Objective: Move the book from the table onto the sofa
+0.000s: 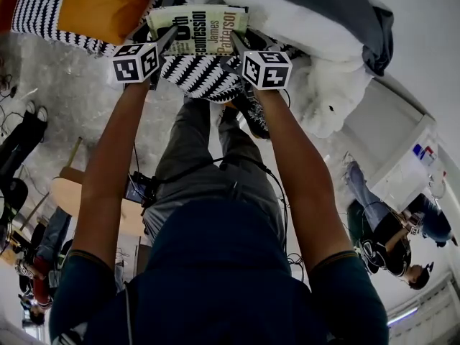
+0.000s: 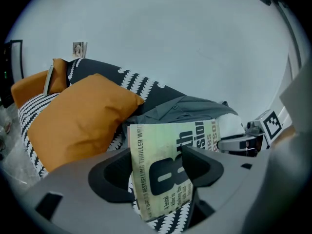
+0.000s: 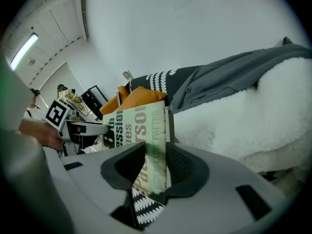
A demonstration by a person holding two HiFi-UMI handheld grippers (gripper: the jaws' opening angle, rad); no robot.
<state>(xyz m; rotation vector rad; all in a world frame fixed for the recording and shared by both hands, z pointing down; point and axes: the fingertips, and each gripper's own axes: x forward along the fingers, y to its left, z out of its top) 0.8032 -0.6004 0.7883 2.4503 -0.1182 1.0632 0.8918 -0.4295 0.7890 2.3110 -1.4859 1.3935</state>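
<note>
The book (image 1: 198,29), a pale green paperback with big dark lettering, hangs between both grippers just above the sofa's black-and-white patterned seat (image 1: 198,76). My left gripper (image 1: 167,38) is shut on the book's left edge, and my right gripper (image 1: 237,43) is shut on its right edge. In the left gripper view the book (image 2: 168,165) stands between the jaws of the left gripper (image 2: 158,172), with the right gripper (image 2: 239,143) beyond it. In the right gripper view the right gripper (image 3: 153,165) pinches the book (image 3: 139,126), and the left gripper (image 3: 85,129) shows at the far edge.
An orange cushion (image 1: 100,2) lies on the sofa to the left. A grey garment (image 1: 338,6) and a white plush blanket (image 1: 338,95) cover its right side. A wooden table (image 1: 72,196) stands behind at lower left. People (image 1: 392,239) sit on the floor at right.
</note>
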